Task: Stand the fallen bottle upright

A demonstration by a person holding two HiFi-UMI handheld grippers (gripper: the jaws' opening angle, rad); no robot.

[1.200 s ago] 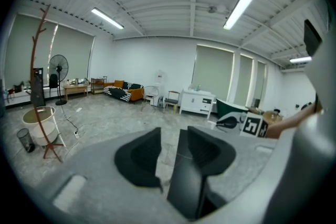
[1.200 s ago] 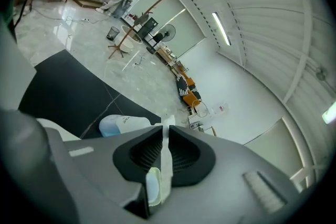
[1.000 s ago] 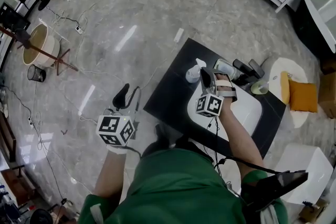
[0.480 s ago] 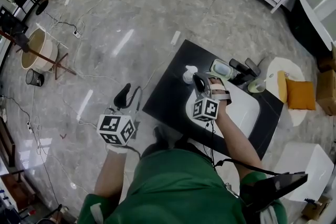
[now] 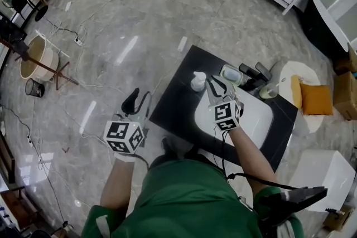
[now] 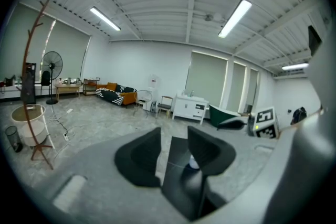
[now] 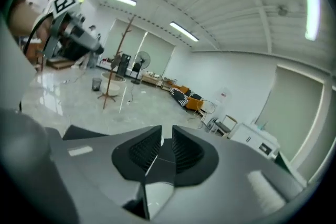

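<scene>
A small white bottle stands upright on the black table, near its far left side. Just right of the bottle, my right gripper hovers over the table and is apart from it. In the right gripper view its jaws stand almost together, with only a thin slit and nothing between them; the bottle does not show there. My left gripper hangs over the floor left of the table, its jaws a little apart and empty. In the left gripper view the bottle peeks out past the right jaw.
A white tray lies on the table under my right arm. A pale green box, dark remotes and a cup sit along the table's far edge. A round white stool with an orange cushion stands to the right.
The bottle has gone from leaning beside my right gripper to standing upright on its own. My right gripper has drawn back towards me. The left gripper has stayed put.
</scene>
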